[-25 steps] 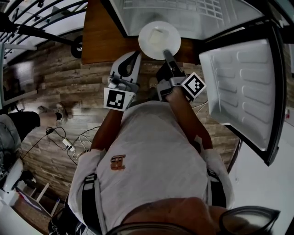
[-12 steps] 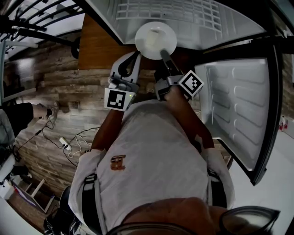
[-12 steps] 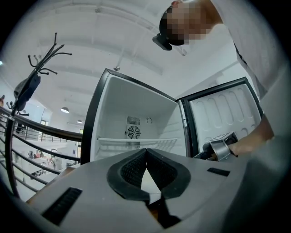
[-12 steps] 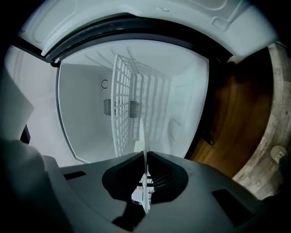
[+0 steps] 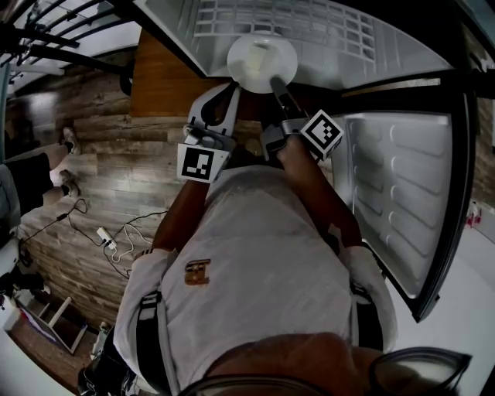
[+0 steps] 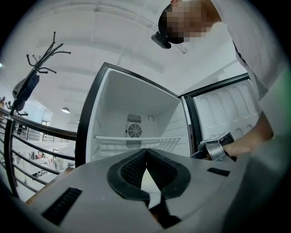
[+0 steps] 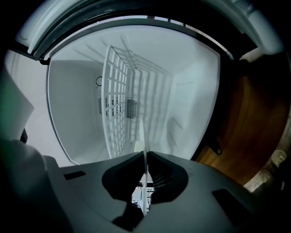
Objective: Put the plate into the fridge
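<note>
The plate [image 5: 262, 58] is shown at the mouth of the open fridge [image 5: 406, 46], its near rim clamped edge-on in the right gripper [image 5: 275, 80]. The left gripper [image 5: 232, 89], jaws pressed together tip to tip, is placed just beside that rim. A wire shelf [image 5: 325, 23] is seen ahead of the plate, and the door [image 5: 402, 186] is swung wide at right.

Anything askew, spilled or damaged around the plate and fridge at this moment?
Nothing stands out. The right gripper holds the plate by its rim, flat, at the open fridge; the wire shelf looks intact.
</note>
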Tool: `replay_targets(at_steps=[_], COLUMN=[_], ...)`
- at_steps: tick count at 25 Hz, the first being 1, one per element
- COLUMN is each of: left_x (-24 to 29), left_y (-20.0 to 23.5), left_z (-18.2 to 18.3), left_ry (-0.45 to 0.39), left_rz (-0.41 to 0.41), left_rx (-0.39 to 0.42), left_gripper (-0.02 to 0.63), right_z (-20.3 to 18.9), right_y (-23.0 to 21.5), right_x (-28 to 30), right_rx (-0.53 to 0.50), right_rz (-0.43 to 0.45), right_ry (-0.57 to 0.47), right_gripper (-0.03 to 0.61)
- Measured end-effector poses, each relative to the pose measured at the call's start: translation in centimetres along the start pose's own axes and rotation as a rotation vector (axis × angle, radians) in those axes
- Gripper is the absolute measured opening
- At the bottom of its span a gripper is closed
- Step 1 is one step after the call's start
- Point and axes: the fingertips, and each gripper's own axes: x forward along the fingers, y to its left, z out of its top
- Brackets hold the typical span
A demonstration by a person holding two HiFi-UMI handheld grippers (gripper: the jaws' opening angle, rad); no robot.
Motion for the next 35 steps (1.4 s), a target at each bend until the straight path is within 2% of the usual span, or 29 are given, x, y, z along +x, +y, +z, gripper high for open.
replay_targets(at_steps=[14,35], left_x=[1.1,0.9], left_y=[1.0,1.9], left_z=[0.4,-0.1], left_ry=[0.017,0.014], left_rz=[-0.071,-0.098], left_rx=[0.026,0.014], left_gripper=[0.018,0.018], right_z=[1.6,2.6], right_y=[-2.1,-5.6], right_x=[3.0,6.8], right_rx=[-0.010,-0.002], right_rz=[-0.088,-0.182], right_ry=[-0.061,-0.079], right_gripper=[0.044,0.044])
